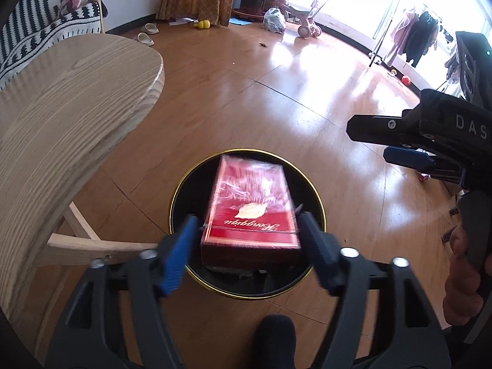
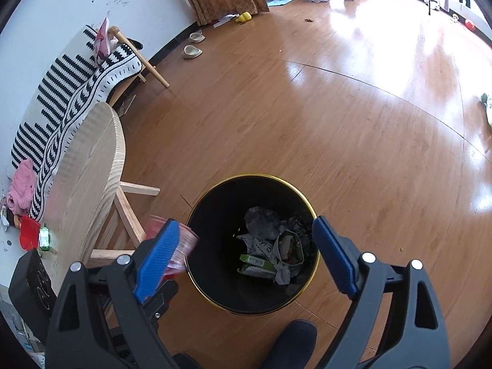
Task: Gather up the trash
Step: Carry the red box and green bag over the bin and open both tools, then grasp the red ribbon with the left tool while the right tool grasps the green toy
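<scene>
The red box (image 1: 250, 206), wrapped in clear film, sits over the mouth of the black bin (image 1: 184, 190), between the blue pads of the left gripper (image 1: 246, 230). The pads stand clear of its sides, so the jaws are open. The right gripper (image 2: 246, 255) is also spread wide and empty, above the bin. Crumpled paper (image 2: 270, 246) lies in the bin bottom. A wooden table (image 1: 77, 107) stands left of the bin.

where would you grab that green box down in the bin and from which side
Take the green box across its narrow width, coming straight down through the bin's open top. It lies flat and exposed on crumpled paper, and the walls block any sideways approach.
</scene>
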{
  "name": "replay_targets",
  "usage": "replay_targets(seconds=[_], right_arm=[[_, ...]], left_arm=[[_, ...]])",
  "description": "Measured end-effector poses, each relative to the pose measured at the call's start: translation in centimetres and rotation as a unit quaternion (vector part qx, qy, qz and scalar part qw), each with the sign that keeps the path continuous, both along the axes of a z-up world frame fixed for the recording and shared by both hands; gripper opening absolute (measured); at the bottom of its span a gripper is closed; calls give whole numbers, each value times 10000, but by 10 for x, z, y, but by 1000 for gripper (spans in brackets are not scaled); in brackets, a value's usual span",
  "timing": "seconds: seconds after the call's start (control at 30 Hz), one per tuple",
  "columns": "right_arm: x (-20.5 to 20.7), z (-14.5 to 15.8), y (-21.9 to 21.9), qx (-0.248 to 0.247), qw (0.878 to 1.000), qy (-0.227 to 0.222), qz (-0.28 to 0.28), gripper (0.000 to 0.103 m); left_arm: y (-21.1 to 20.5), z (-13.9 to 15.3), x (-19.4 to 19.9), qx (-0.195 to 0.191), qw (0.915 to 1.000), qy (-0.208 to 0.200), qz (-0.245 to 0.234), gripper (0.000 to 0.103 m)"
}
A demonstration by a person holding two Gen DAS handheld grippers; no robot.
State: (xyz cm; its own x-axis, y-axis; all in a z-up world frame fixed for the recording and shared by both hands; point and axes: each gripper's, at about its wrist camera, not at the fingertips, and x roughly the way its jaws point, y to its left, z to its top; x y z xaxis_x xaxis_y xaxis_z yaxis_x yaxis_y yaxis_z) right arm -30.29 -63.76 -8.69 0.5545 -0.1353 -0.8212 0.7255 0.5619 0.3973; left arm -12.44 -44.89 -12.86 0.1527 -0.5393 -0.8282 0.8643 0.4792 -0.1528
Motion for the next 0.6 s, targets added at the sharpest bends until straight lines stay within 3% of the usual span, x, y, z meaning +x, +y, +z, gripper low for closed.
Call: replay_targets(seconds=[0.33,0.6], right_arm=[[15,16,12,-87,9998,19,168,85],[98,68,87,-472,9935,-145,1028,86]], left_arm=[[32,28,15,-209,9994,-184,192,87],[127,78,69,-415,9914,-430,1163,95]])
